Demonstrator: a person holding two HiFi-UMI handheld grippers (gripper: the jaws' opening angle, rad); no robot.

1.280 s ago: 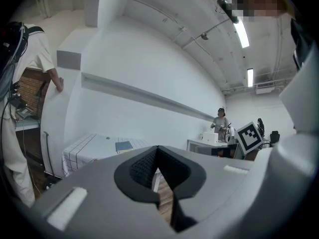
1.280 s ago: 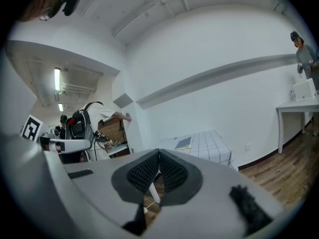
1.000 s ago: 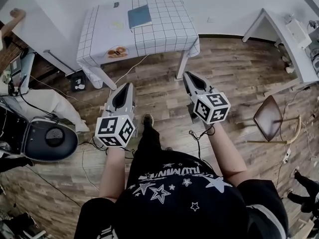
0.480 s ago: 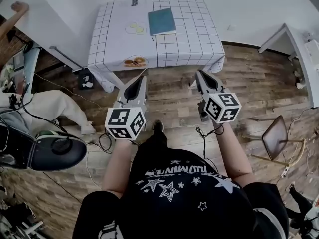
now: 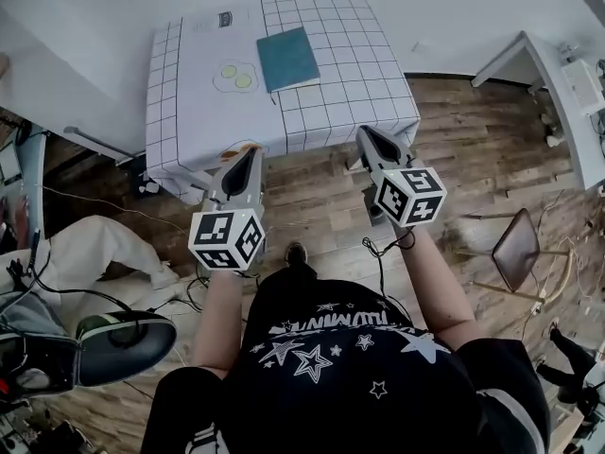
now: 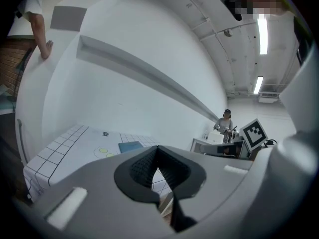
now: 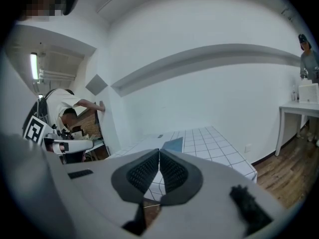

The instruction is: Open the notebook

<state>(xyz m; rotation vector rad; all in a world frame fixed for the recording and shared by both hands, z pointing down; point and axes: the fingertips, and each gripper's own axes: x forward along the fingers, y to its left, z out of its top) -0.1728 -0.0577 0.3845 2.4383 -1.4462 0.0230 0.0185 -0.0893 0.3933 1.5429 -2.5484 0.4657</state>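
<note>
A closed teal notebook [image 5: 287,58] lies flat on the white grid-patterned table [image 5: 350,83], near its middle toward the far side. It also shows as a small teal patch [image 6: 130,147] in the left gripper view and beyond the jaws [image 7: 173,144] in the right gripper view. My left gripper [image 5: 251,153] is shut and empty, its tip at the table's near edge. My right gripper [image 5: 364,133] is shut and empty too, reaching the near edge further right. Both stay short of the notebook.
Two yellow-green round marks [image 5: 236,75] lie left of the notebook, and an orange picture [image 5: 238,147] sits at the near edge. A small label [image 5: 224,19] is at the far side. A folding chair [image 5: 515,251] stands on the wood floor right; a seated person [image 5: 95,253] and cables are left.
The table has come nearer and both grippers have advanced from over the floor to its near edge. Both stayed shut.
</note>
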